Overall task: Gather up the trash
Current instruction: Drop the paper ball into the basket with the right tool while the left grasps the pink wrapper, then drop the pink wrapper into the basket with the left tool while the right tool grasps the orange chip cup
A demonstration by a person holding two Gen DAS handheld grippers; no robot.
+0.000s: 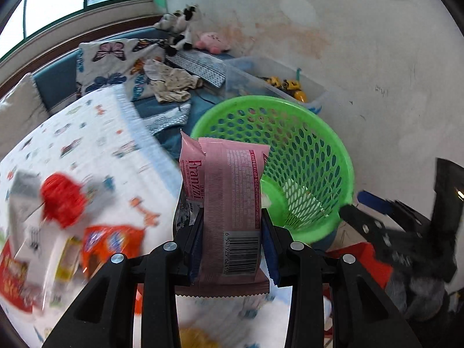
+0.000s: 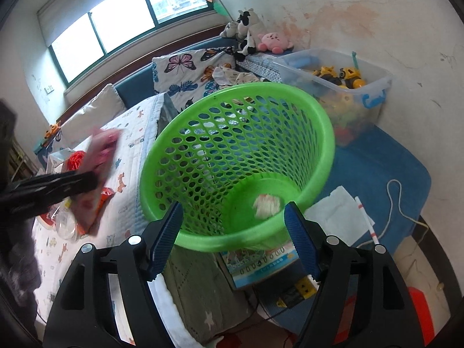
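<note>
My left gripper (image 1: 232, 217) is shut on a pink Franzzi snack wrapper (image 1: 232, 179), which stands upright between the blue pads, just in front of the green mesh basket (image 1: 290, 110). In the right wrist view the same wrapper (image 2: 101, 145) shows blurred at the left, over the bed. My right gripper (image 2: 233, 207) is open with nothing between its fingers, and it hangs over the near rim of the basket (image 2: 246, 87). A crumpled white paper ball (image 2: 266, 204) lies on the basket's bottom.
An orange snack pack (image 1: 113, 240), a red netted thing (image 1: 62, 200) and other packaging lie on the patterned bedspread. Beside the basket are a flat white tissue (image 2: 336, 211), a blue booklet (image 2: 261, 264) and a clear toy bin (image 2: 374, 81) against the wall.
</note>
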